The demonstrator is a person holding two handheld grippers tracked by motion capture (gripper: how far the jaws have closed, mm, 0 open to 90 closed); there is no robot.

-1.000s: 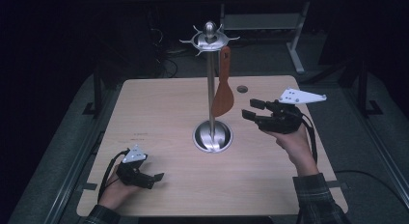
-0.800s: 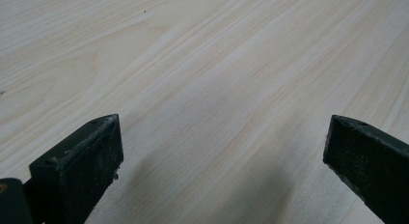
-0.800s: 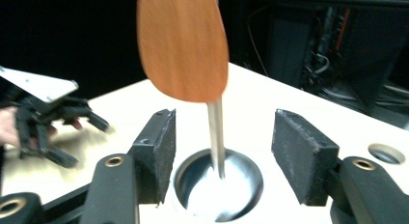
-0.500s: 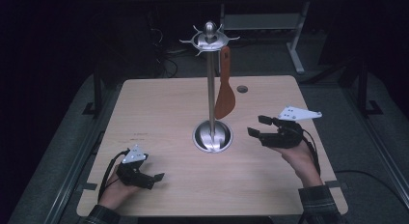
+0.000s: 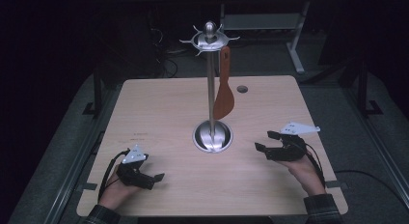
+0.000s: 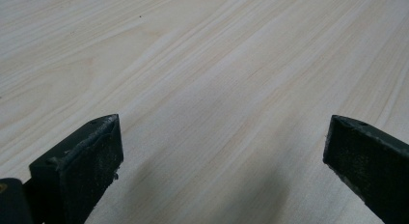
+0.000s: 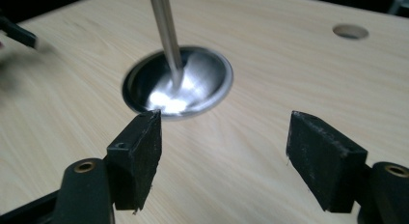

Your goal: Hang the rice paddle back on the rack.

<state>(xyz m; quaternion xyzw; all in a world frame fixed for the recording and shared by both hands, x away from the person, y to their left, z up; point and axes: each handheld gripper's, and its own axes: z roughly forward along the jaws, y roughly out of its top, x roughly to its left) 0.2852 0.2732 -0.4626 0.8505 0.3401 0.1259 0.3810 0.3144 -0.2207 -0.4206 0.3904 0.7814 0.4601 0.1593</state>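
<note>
Nearest me, my left gripper (image 5: 144, 175) rests low on the pale wooden table (image 5: 159, 113) at its near left corner, jaws spread wide with nothing but bare wood between them. My right gripper (image 5: 270, 146) sits low at the near right, pointing toward the middle; its jaws have just been opening and now stand apart, empty. Beyond them rises the polished steel utensil stand (image 5: 212, 135), a round dished base with a thin upright pole. Farther back, the orange-brown silicone spatula (image 5: 224, 96) hangs from a hook on the stand's crown, blade down beside the pole. I judge the main risk is my right hand clipping the base or pole, which could rock the stand and swing the spatula off its hook.
</note>
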